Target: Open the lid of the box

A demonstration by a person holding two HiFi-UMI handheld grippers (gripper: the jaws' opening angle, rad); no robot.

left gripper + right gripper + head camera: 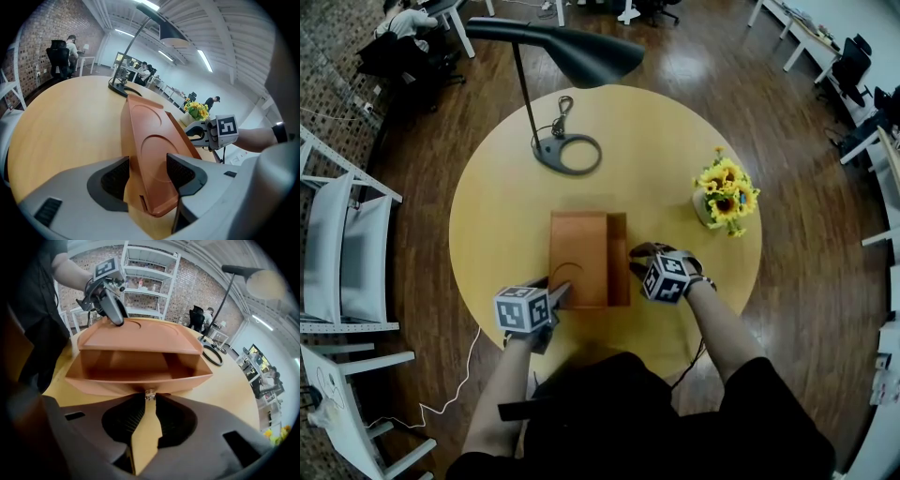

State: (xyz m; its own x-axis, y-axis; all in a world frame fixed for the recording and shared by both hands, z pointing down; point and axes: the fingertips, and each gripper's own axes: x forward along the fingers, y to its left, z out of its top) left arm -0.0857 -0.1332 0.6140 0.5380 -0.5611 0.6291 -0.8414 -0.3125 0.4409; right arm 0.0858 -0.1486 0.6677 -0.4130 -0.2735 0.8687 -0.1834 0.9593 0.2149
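Observation:
An orange-brown box (579,258) lies in the middle of the round wooden table (497,216). Its flat lid (140,336) sits on top, and on the right side a tray-like part (136,376) stands out from under it, so a gap shows. My left gripper (561,292) is at the box's near left corner, with that end of the box (150,140) clamped between the pads. My right gripper (636,253) is at the right side, shut on a small silver knob (149,393) on that part's front edge. In the right gripper view, the left gripper (110,301) rests on the far side of the lid.
A black desk lamp with a ring base (569,153) stands at the back of the table. A vase of sunflowers (725,195) stands at the right edge. White chairs (347,253) are to the left on the wooden floor. A white cable (455,394) trails on the floor.

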